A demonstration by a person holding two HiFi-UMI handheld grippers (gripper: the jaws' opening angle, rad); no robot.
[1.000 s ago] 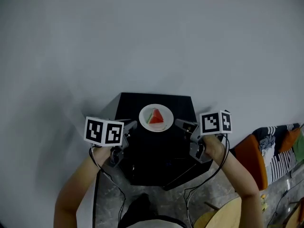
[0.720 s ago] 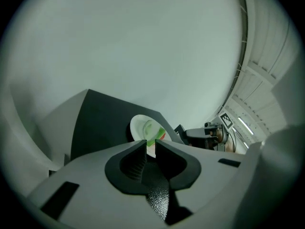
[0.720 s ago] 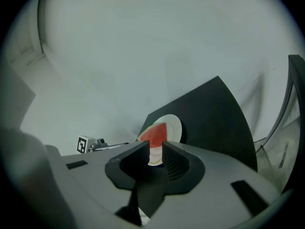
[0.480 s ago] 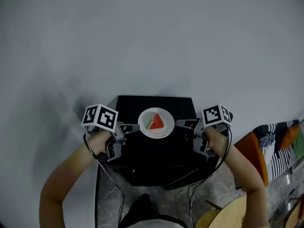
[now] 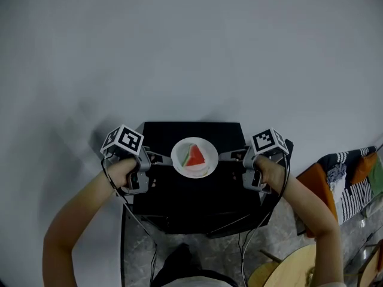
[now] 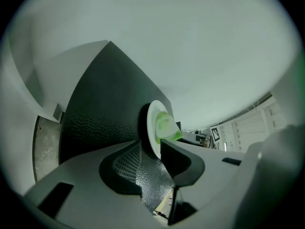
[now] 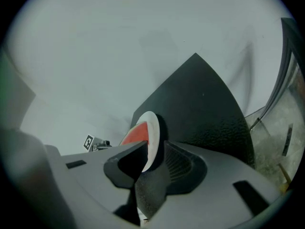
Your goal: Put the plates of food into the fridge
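Note:
A white plate [image 5: 181, 150] with a red watermelon wedge [image 5: 195, 156] sits on the black fridge top [image 5: 191, 190]. My left gripper [image 5: 166, 160] reaches the plate's left rim and my right gripper [image 5: 222, 155] its right rim. In the left gripper view the plate [image 6: 152, 123] stands edge-on with its rim between the jaws of the left gripper [image 6: 150, 149], and a gap shows beside the ribbed pad. In the right gripper view the plate [image 7: 153, 128] has its rim between the jaws of the right gripper [image 7: 155, 154], which are opening, with a dark gap at one pad.
A plain grey wall [image 5: 179, 40] rises behind the fridge. Striped and orange cloth [image 5: 341, 178] lies at the right, and a round wooden edge [image 5: 287, 271] shows at the bottom right. Cables hang from both grippers over the stone floor [image 5: 197, 250].
Both grippers have closed in on the plate from its two sides and now straddle its rim. The plate has stayed on the black top.

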